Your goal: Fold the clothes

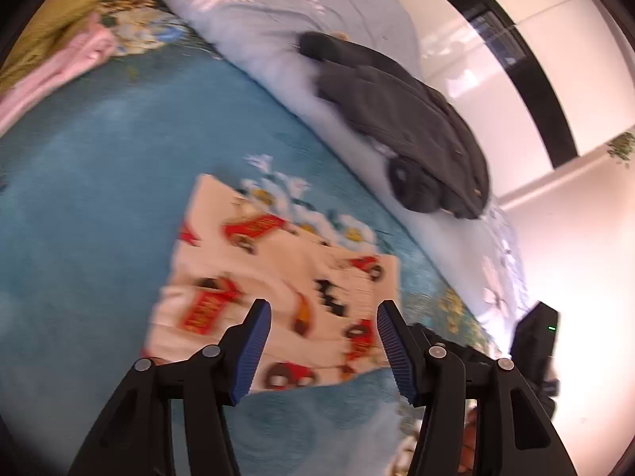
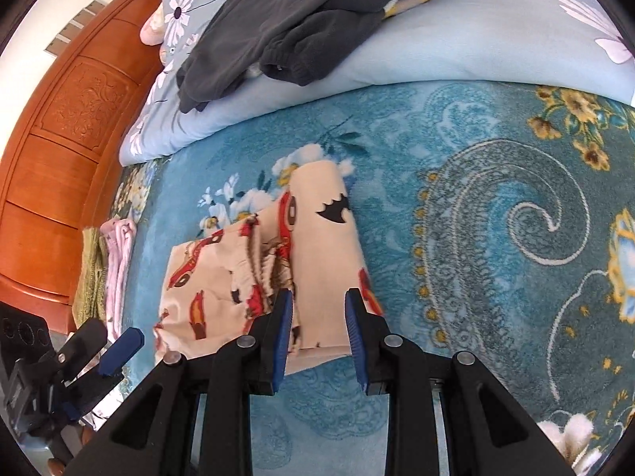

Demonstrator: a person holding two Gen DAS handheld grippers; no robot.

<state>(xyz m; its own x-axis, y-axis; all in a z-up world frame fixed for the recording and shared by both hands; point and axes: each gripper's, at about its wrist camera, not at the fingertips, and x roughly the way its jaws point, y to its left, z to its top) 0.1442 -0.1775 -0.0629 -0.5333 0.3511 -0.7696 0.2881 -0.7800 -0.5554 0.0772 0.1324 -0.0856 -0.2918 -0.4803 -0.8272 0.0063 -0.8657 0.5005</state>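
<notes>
A cream garment printed with red cars (image 1: 278, 277) lies folded on the blue floral carpet (image 1: 99, 178). It also shows in the right wrist view (image 2: 317, 261), with its right part folded into a narrow strip. My left gripper (image 1: 323, 351) is open and empty just above the garment's near edge. My right gripper (image 2: 319, 337) is open, its fingers on either side of the strip's near end. The left gripper also shows at the lower left of the right wrist view (image 2: 103, 357).
A dark grey jacket (image 1: 405, 119) lies on a light blue flowered quilt (image 1: 258, 31) beyond the garment. Folded pink (image 1: 59, 71) and olive (image 1: 47, 23) clothes lie at the far left. A carved wooden headboard (image 2: 59, 139) stands on the left.
</notes>
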